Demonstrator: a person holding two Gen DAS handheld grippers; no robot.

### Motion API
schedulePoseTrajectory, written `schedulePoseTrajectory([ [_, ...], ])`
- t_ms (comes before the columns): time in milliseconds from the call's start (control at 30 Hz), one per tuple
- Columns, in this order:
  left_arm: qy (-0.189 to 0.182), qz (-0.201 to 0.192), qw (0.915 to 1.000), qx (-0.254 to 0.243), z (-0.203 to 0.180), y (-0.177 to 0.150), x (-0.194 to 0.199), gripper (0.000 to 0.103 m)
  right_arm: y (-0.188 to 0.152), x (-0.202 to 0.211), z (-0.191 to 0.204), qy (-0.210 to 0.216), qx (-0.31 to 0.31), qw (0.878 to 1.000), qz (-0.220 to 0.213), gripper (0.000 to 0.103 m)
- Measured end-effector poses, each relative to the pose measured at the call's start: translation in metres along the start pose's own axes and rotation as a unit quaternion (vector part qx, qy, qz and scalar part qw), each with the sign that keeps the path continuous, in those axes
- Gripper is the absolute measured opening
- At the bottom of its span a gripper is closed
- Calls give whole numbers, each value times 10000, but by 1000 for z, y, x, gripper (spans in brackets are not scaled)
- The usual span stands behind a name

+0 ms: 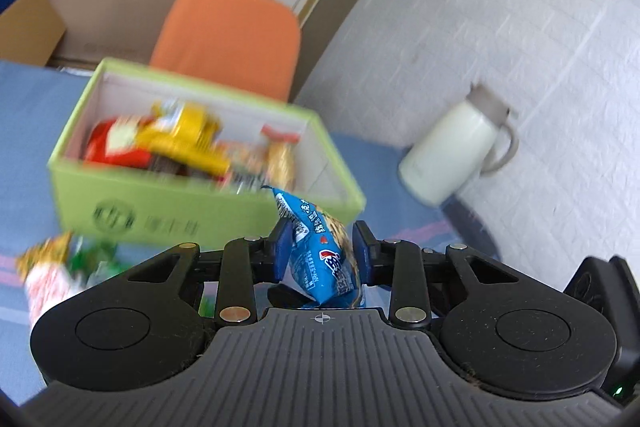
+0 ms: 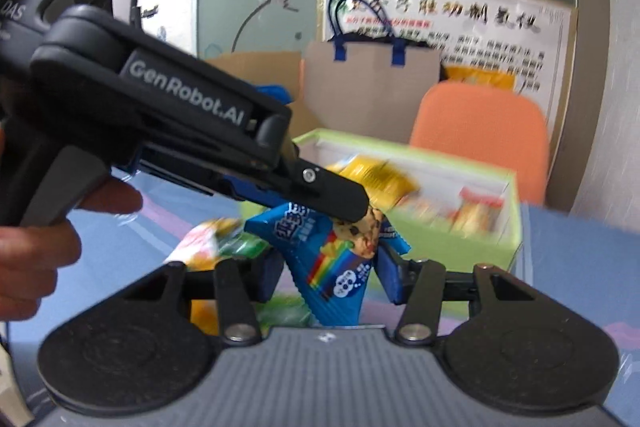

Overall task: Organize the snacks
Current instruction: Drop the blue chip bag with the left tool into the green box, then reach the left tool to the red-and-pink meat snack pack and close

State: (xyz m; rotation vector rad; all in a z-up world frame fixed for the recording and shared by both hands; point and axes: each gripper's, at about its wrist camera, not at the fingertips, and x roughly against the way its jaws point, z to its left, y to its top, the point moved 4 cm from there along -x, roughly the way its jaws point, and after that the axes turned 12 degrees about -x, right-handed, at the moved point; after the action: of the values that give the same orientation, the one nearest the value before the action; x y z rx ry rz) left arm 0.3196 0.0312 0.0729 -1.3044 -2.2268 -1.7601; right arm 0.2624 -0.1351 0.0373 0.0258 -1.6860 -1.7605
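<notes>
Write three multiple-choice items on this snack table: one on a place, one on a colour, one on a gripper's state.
1. Where does the white jug stand?
A. right of the green box
B. inside it
C. on the chair

2. What colour is the chair behind the box?
A. blue
B. orange
C. black

3. What is the left gripper doing?
A. open over the box
B. shut on nothing
C. shut on a blue packet

Answers: 1 A, the jug stands apart on the box's right; 2 B, orange backrest; 3 C, both pads press the packet.
</notes>
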Motion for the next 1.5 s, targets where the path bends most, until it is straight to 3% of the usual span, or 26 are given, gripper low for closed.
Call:
schedulePoseTrajectory([
  [200,98,-226,9997,-3,12,62,-42,9,60,-36,-42,-273,241,9992,-153,54],
  [400,455,5,9990,7,40,75,-87,11,75,-89,-64,-333,312,9988,178,55],
  [433,522,39,9986,50,47,75,-93,17,74,-95,-66,-303,285,9989,217,59],
  [467,614,32,9981,103,55,73,-96,24,73,-102,-68,-270,240,9991,237,73],
  [500,723,10,9973,149,61,72,-95,42,73,-105,-70,-250,200,9992,221,85],
  [533,855,-20,9962,184,66,70,-90,52,73,-105,-72,-269,174,9993,183,90],
  [600,954,-290,9949,130,68,65,-64,59,72,-84,-70,-349,223,9991,-69,95],
  [633,929,-526,9943,7,66,61,-46,71,70,-65,-66,-317,310,9986,-284,101],
  [700,1130,-815,9901,-156,60,50,-14,81,59,-24,-61,-319,444,9962,-672,102],
  [767,1226,-935,9876,-290,53,35,8,81,44,6,-61,-431,415,9949,-818,103],
  [933,937,-731,9928,-166,31,-13,32,81,-4,45,-61,-459,44,9983,-347,103],
  [1133,619,-122,9980,101,4,-76,33,81,-72,75,-33,-896,335,9952,181,102],
  [1333,419,119,9954,858,7,-118,48,78,-88,74,3,194,433,9978,468,102],
  [1433,649,64,9938,905,11,-121,69,78,-76,50,10,655,784,9931,579,102],
  [1500,864,-14,9925,868,14,-124,85,78,-71,27,12,1045,821,9865,956,102],
])
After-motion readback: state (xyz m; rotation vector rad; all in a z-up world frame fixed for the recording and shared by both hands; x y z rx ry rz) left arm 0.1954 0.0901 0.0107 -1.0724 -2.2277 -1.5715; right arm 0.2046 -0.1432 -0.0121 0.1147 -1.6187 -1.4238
